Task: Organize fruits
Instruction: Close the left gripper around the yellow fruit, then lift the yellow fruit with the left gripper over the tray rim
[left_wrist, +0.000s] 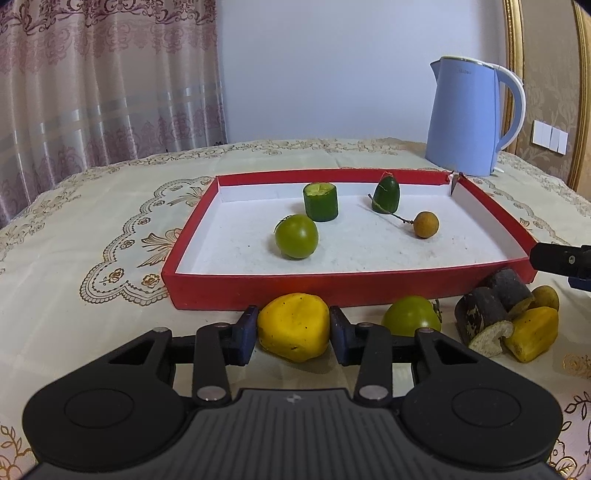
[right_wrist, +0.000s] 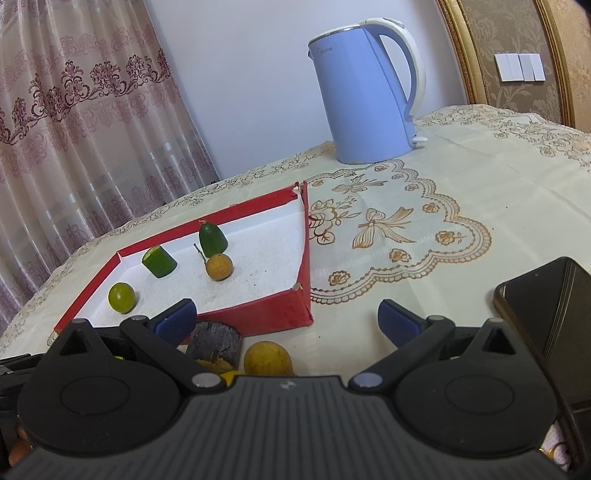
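The left tool (left_wrist: 293, 328) is clamped on a yellow fruit piece (left_wrist: 293, 326) resting on the worktop (left_wrist: 110, 325), just in front of the red tray (left_wrist: 258, 291). The right tool (right_wrist: 286, 319) stands wide apart over the dark-skinned chunk (right_wrist: 214, 341) and round yellowish fruit (right_wrist: 267, 360).

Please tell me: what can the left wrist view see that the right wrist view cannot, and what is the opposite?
Only the left wrist view shows the left tool shut on a yellow fruit piece, and a green fruit on the cloth before the red tray.

Only the right wrist view shows a dark phone beside the open right tool.

Both show the tray, its two cucumber pieces, a small brown fruit, and the blue kettle.
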